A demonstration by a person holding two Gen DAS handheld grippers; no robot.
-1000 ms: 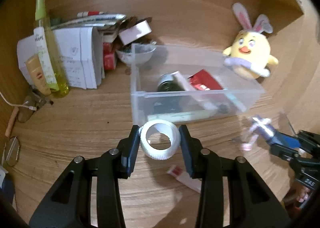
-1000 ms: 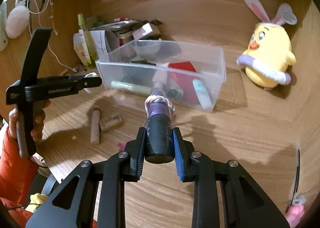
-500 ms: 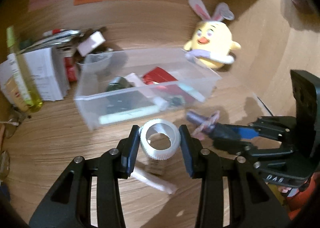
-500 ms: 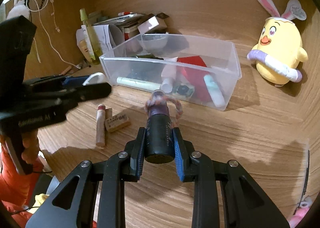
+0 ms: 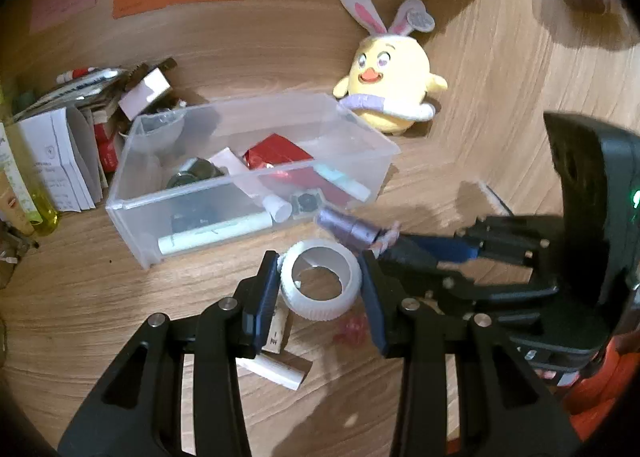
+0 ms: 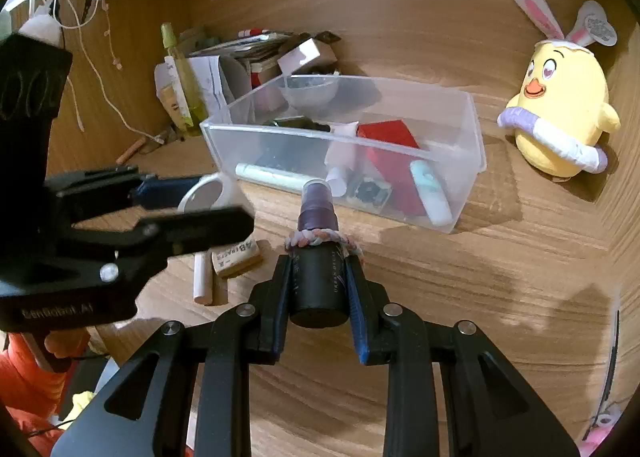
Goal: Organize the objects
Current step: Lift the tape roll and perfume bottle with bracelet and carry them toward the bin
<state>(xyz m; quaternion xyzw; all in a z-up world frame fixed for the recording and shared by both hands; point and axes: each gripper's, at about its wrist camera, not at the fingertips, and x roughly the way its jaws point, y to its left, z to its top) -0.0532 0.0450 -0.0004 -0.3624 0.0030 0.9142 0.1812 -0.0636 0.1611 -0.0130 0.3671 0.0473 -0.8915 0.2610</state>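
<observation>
The left gripper (image 5: 320, 285) has its jaws squeezed on a white ring of tape (image 5: 320, 285), held up above the wooden worktop (image 5: 80, 297). The right gripper (image 6: 320, 277) has its jaws clenched on a dark little bottle (image 6: 318, 273) with a braided band around it. Both hang just in front of the clear box (image 6: 476, 137), which sits near the worktop's back edge with small things inside.

Both the left gripper (image 5: 320, 289) and the right gripper (image 6: 318, 285) point obliquely downward, jaws clamped on loads.
</observation>
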